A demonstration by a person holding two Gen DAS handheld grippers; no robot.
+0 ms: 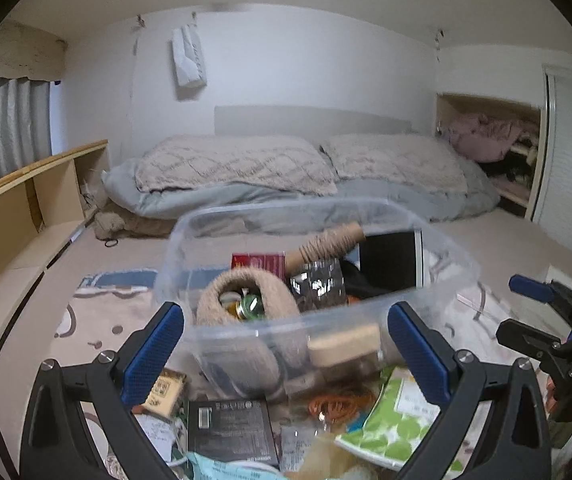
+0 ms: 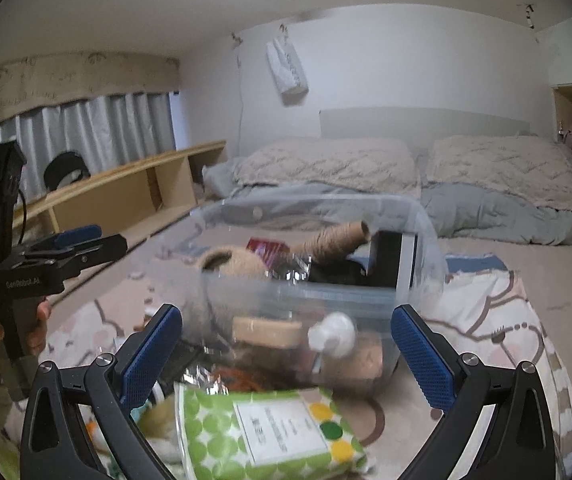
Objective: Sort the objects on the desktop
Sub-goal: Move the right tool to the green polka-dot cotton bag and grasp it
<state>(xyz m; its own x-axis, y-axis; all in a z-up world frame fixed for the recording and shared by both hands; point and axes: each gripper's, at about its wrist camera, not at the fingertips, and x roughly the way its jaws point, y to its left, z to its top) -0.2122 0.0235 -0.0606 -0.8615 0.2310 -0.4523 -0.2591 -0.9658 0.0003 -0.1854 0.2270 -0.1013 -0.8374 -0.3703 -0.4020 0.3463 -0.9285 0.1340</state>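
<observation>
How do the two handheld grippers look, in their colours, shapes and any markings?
Both are black plastic frames with silver screws. Each finger carries a blue, dotted-texture pad. The left gripper bears small white lettering on its side, too blurred to read with certainty. The right gripper shows the same black body and blue pads.

A clear plastic storage bin (image 1: 317,320) sits on a patterned rug, holding a woven beige pouch (image 1: 246,300) with its mouth open, a spool of twine (image 1: 325,246) lying tilted, a red box (image 1: 260,262) and a black-and-white box (image 1: 391,260) standing on edge. In front of the bin lie a green-dotted packet (image 2: 270,432), orange rubber bands (image 1: 337,404) and a dark printed box (image 1: 232,428).
</observation>
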